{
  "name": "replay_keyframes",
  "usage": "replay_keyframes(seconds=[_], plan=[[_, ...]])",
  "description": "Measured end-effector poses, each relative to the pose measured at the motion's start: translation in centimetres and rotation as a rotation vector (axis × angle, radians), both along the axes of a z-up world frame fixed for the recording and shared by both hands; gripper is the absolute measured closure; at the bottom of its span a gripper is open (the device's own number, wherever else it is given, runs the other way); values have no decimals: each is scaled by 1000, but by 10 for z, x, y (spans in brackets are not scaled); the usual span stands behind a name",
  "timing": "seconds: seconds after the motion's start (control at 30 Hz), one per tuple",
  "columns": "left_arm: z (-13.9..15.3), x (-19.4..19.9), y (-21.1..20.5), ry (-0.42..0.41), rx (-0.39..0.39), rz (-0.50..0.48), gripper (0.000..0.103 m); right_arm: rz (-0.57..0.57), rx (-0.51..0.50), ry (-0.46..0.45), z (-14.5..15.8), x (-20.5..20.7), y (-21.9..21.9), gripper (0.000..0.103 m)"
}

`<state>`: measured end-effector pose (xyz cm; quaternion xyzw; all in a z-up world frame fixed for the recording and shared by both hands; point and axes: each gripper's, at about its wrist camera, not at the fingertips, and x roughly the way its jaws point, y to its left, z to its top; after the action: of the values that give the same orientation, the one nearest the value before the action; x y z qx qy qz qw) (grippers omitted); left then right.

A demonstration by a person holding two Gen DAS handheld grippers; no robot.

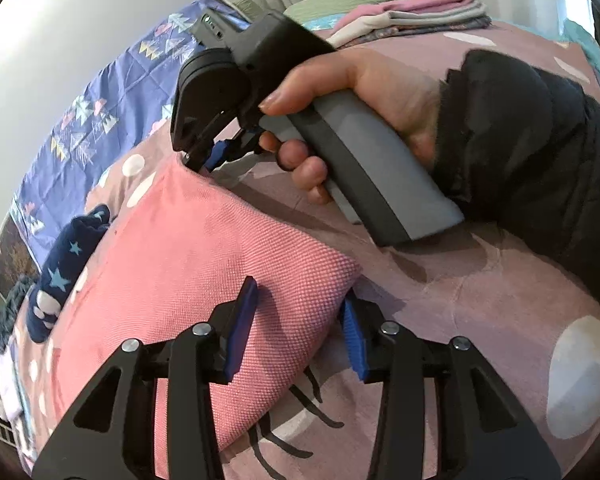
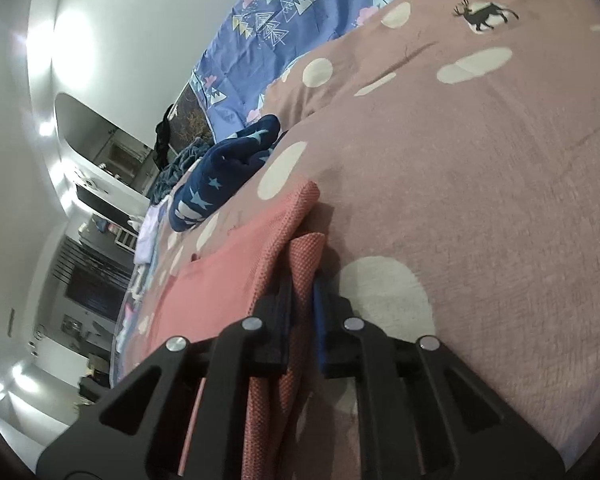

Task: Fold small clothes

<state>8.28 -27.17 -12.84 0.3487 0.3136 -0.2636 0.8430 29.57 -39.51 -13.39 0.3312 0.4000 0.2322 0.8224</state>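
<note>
A pink knit garment [image 1: 204, 272] lies on the mauve dotted bedspread [image 1: 480, 300]. My left gripper [image 1: 300, 320] is open, its blue pads [image 1: 242, 328] straddling the garment's near corner. My right gripper [image 2: 302, 300] is shut on the pink garment's far edge [image 2: 304, 264], which is bunched upright between the pads. In the left wrist view the right gripper [image 1: 216, 160] shows at the garment's far corner, held by a hand in a black sleeve.
A navy star-patterned garment [image 1: 60, 272] lies crumpled left of the pink one, also in the right wrist view [image 2: 228, 168]. A stack of folded clothes [image 1: 416, 16] sits at the far end of the bed. A blue patterned quilt [image 1: 112, 92] lies along the wall.
</note>
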Motion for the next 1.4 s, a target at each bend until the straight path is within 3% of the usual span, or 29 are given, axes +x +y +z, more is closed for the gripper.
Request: replay_keyframes(seconds=[0.23, 0.33, 0.5, 0.53, 0.57, 0.6, 0.73, 0.87, 0.97, 1.03, 1.17, 1.27, 1.33, 1.4], plan=[[-3, 3, -7, -41, 9, 29, 45, 6, -3, 1, 0, -1, 1, 93], [-4, 6, -12, -80, 28, 26, 45, 9, 0, 4, 0, -1, 0, 93], [2, 3, -7, -20, -13, 14, 74, 49, 1, 1, 2, -2, 2, 81], [3, 3, -5, -19, -19, 14, 86, 55, -16, -4, 3, -2, 4, 81], [6, 5, -2, -6, -35, 15, 96, 52, -44, -12, 5, -3, 7, 91], [8, 6, 0, 12, -55, 18, 96, 35, -57, -15, 5, -3, 8, 99], [17, 5, 5, 107, -121, -16, 99, -29, 20, -20, 4, 1, -5, 100], [3, 3, 1, 114, -84, -31, 99, -31, -8, -22, 2, 4, -3, 100], [2, 3, 2, 122, -100, -21, 98, -4, 39, 0, -1, 5, -7, 98], [1, 3, 5, 125, -103, -16, 98, 16, 86, 30, -3, 7, -12, 88], [1, 5, 7, 126, -112, -17, 98, 60, 163, 2, 8, -1, -24, 49], [-1, 5, 8, 134, -125, -16, 98, 111, 135, -4, 11, -1, -14, 40], [-1, 5, 8, 140, -133, -18, 98, 121, 7, 8, 12, 1, 3, 41], [-1, 7, 10, 148, -141, -21, 98, 81, -106, -5, 14, 0, 15, 66]])
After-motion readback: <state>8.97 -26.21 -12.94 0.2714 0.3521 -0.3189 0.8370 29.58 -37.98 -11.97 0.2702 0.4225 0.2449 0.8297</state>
